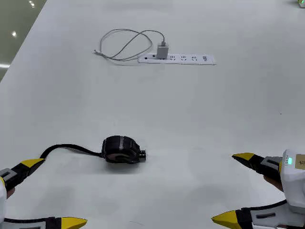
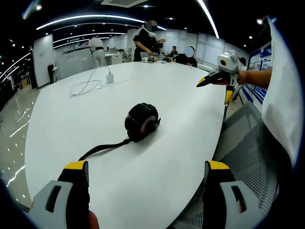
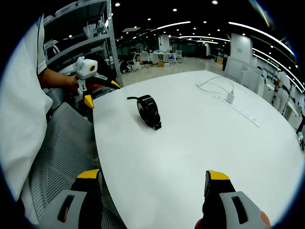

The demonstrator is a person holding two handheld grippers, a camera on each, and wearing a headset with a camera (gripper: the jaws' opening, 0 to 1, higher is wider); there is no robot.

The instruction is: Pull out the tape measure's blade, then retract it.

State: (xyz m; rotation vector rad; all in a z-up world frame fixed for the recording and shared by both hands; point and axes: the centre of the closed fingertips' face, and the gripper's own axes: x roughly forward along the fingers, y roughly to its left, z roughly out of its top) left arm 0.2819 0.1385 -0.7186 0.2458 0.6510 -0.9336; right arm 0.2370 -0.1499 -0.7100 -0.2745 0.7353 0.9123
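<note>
A black tape measure (image 1: 121, 150) lies on the white table (image 1: 190, 109) near its front edge, its black wrist strap (image 1: 66, 149) trailing to the left. Its blade is not drawn out. My left gripper (image 1: 52, 193) is open at the bottom left, its upper tip close to the strap's end. My right gripper (image 1: 236, 188) is open at the bottom right, well apart from the tape measure. In the left gripper view the tape measure (image 2: 142, 121) sits ahead of the open left gripper (image 2: 143, 171). The right gripper view shows the tape measure (image 3: 149, 111) farther off, beyond the open right gripper (image 3: 153, 181).
A white power strip (image 1: 178, 58) with a plugged charger (image 1: 163, 50) and a looped grey cable (image 1: 125, 44) lies at the far side. A grey mesh chair (image 2: 248, 143) stands by the table's edge. People stand in the background (image 2: 147, 40), shelving (image 3: 86, 33) to the side.
</note>
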